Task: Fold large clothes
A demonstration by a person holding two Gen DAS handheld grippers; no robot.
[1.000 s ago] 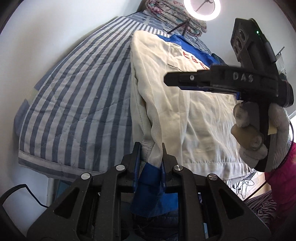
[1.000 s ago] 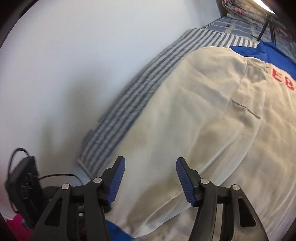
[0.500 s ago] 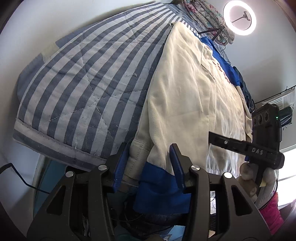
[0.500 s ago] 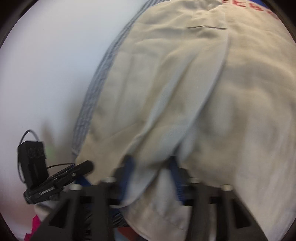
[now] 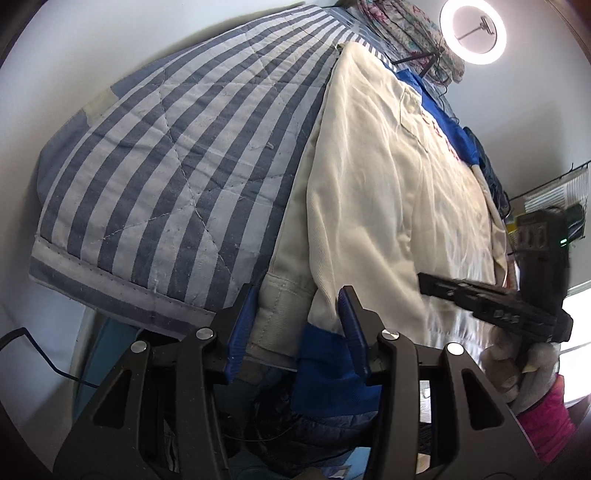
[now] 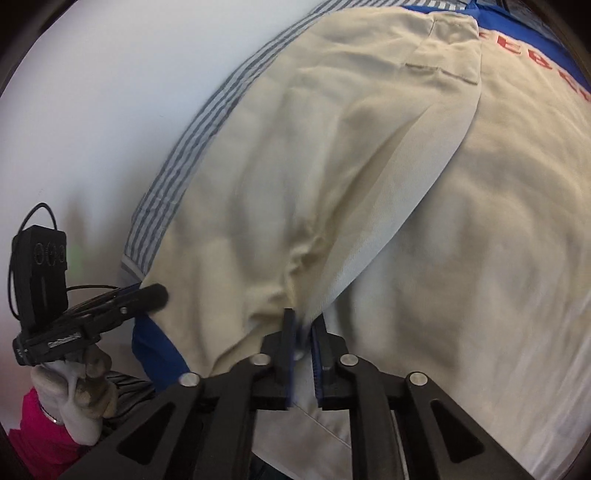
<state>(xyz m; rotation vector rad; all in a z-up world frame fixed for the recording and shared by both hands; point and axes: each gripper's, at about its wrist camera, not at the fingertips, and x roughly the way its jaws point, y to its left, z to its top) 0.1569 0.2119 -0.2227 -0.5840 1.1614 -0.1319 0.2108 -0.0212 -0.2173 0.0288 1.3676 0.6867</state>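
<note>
A large cream jacket (image 5: 388, 192) with blue trim and red letters lies on a striped quilt (image 5: 177, 155); it also fills the right wrist view (image 6: 369, 184). My left gripper (image 5: 297, 328) is open, its blue pads either side of the jacket's near hem and a blue cuff (image 5: 325, 365). My right gripper (image 6: 303, 325) is shut on a fold of the cream jacket near its hem. It also shows at the right of the left wrist view (image 5: 424, 284). The left gripper appears at the left of the right wrist view (image 6: 155, 291).
The quilt's near edge (image 5: 110, 280) hangs over the bed. A ring light (image 5: 474, 31) and floral bedding (image 5: 402, 26) stand at the far end. A dark padded garment (image 5: 306, 428) lies below the hem. White wall (image 6: 110, 110) runs along the left.
My left gripper has opened and let go of the jacket hem it held. My right gripper came down onto the jacket and closed on a fold.
</note>
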